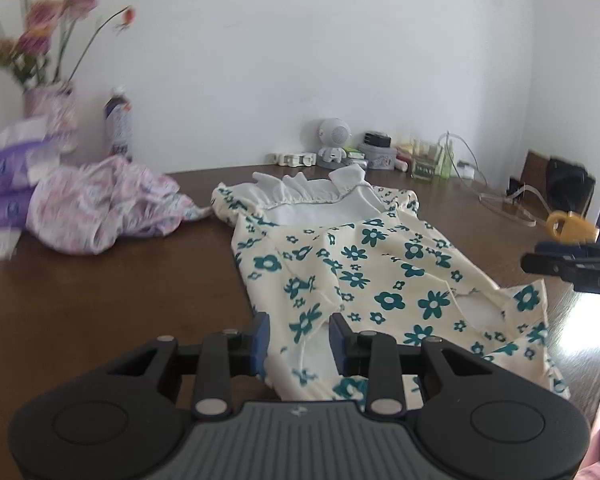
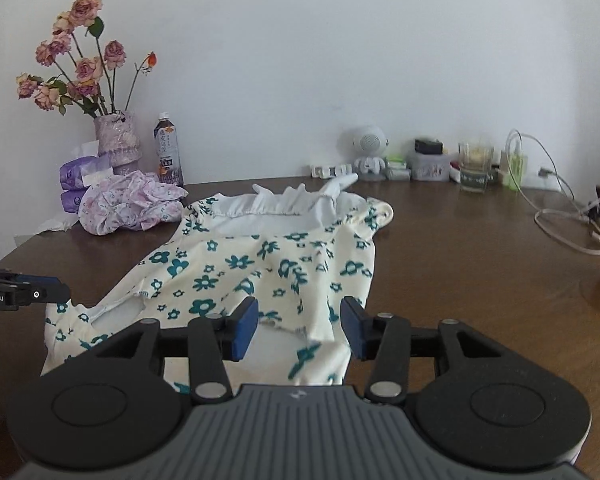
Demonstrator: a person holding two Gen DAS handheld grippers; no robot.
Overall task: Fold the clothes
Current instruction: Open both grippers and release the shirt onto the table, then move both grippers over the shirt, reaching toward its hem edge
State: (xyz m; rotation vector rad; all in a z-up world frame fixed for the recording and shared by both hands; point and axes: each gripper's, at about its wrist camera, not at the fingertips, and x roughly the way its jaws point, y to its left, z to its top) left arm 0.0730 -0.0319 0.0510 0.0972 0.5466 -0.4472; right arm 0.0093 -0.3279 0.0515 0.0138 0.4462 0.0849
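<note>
Each hand-held gripper, left (image 1: pixel 299 340) and right (image 2: pixel 299 329), has black linkage arms, silver screws, blue pads (image 2: pixel 245 330) and a ribbed grey body.

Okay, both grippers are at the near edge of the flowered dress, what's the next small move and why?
Probably close both grippers on the near hem. The left gripper and right gripper are open, each with fabric of the floral dress between its jaws, and the dress lies rumpled, not yet folded, on the table.

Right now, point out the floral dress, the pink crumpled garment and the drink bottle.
floral dress (image 2: pixel 236 264), right wrist view, middle of the printed fabric.
pink crumpled garment (image 2: pixel 128 204), right wrist view, centre of the heap.
drink bottle (image 2: pixel 168 152), right wrist view, label.
</note>
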